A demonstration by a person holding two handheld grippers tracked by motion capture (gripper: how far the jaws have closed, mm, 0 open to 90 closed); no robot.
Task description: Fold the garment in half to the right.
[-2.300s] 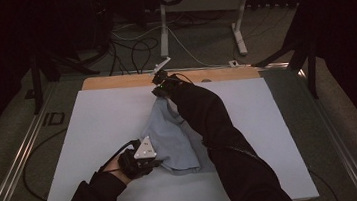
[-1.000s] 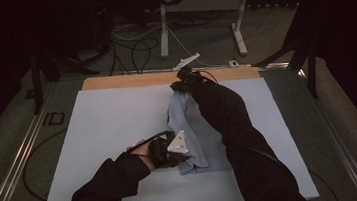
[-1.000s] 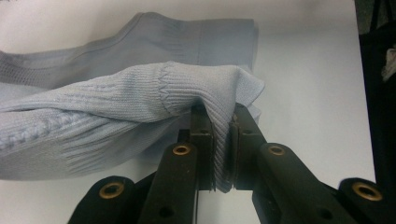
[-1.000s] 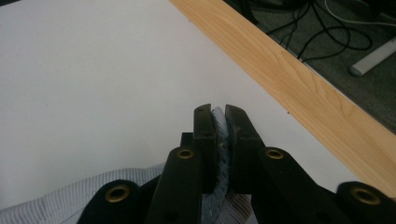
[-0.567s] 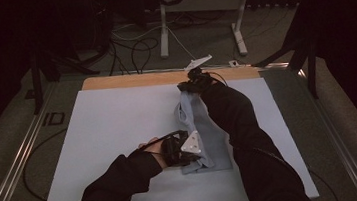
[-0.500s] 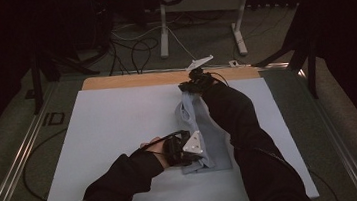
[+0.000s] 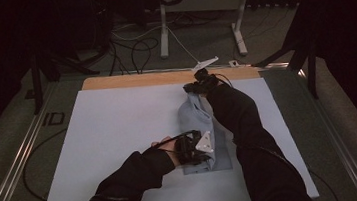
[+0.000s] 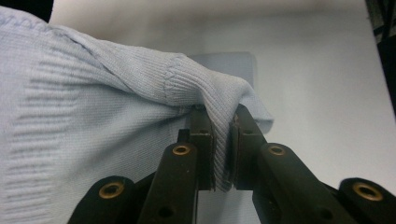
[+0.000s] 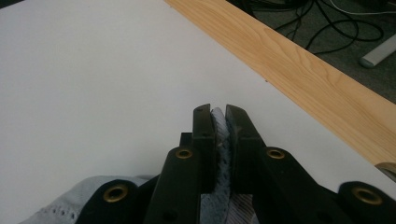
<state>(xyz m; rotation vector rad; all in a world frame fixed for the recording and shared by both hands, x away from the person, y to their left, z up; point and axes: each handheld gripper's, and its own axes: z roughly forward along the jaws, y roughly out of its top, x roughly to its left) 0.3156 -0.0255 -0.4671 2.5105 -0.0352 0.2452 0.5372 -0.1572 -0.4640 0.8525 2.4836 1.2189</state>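
A pale blue knitted garment [image 7: 196, 123] lies folded into a long strip on the white table sheet [image 7: 114, 132], right of centre. My left gripper [image 7: 198, 151] is at its near end, shut on a ribbed fold of the knit [image 8: 223, 126]. My right gripper [image 7: 196, 86] is at the far end near the wooden edge, shut on a bunched bit of the same garment [image 9: 220, 140]. In the left gripper view the cloth [image 8: 93, 130] drapes up and left from the jaws. Both dark sleeves reach in from the bottom.
A wooden strip [image 7: 164, 77] runs along the table's far edge. Beyond it stand a white frame leg [image 7: 162, 26] and loose cables [image 7: 131, 55] on the floor. Metal rails [image 7: 17, 162] flank the table. The sheet spreads bare to the left of the garment.
Both grippers have carried the garment to the right across the sheet. The cloth has narrowed from a spread shape into a folded strip, and both hands have come lower.
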